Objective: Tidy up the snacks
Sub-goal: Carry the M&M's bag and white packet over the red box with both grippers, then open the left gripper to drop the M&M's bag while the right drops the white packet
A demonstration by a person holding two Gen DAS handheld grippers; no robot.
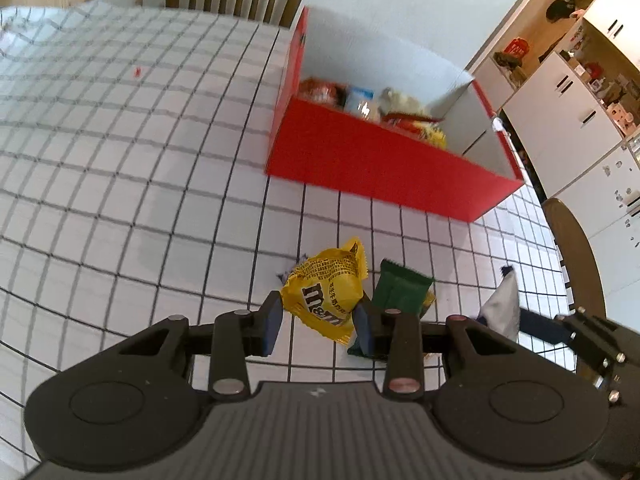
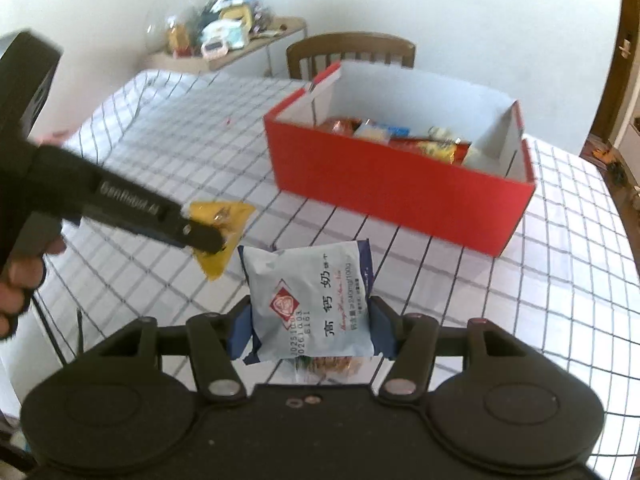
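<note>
left tongs (image 1: 318, 322): clenched on yellow M&M's bag (image 1: 324, 294), lifted off the counter (image 1: 120, 140) for carrying.
right tongs (image 2: 306, 330): clenched on white snack pouch (image 2: 310, 300), also raised.
red box (image 2: 400, 192): sat toward the counter's far edge, part-filled, open room at its right end.
green packet (image 1: 402, 290): lay near the counter's near edge, unpicked.
path: bare counter ahead of the box's near wall.

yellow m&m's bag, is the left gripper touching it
Touching: the left wrist view shows the left gripper with both pads pressed against the yellow m&m's bag.
</note>
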